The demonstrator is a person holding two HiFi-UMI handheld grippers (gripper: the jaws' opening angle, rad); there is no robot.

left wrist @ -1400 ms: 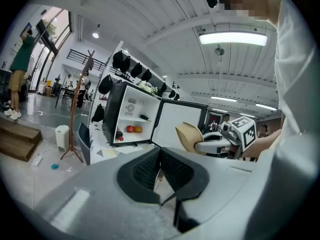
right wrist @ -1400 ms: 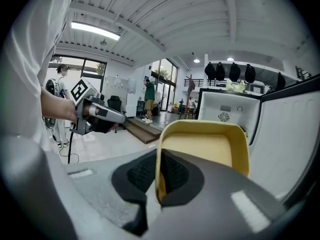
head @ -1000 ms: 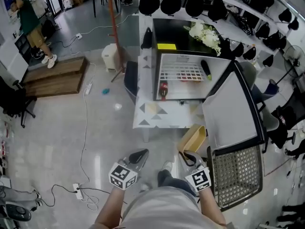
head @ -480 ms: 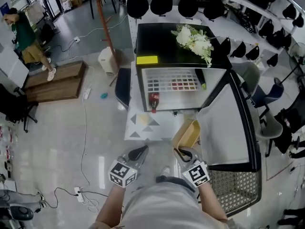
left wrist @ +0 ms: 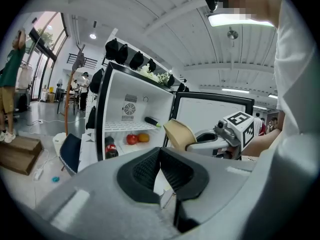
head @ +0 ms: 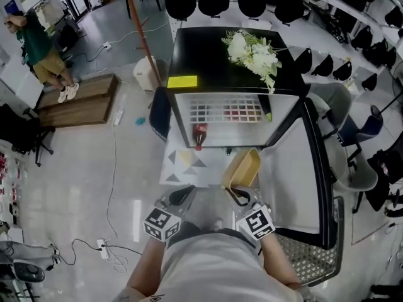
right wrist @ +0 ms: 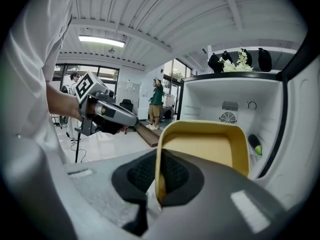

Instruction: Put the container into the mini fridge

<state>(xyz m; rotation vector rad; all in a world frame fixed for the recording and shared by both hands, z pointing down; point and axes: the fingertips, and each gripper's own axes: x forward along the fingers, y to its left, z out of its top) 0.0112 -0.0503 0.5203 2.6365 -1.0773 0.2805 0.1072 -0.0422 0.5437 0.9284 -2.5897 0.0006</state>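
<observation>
Since a sec ago the black open-door mini fridge [head: 201, 55] is nearer; yellow rectangular plastic container [head: 243, 168], rim pinched in right gripper [head: 235, 193], hangs just outside it; left gripper [head: 182, 197] jaws together, empty. Insertion prob. next.

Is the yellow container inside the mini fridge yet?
No, the yellow container is clamped by its rim in the right gripper, out in front of the open mini fridge.
</observation>
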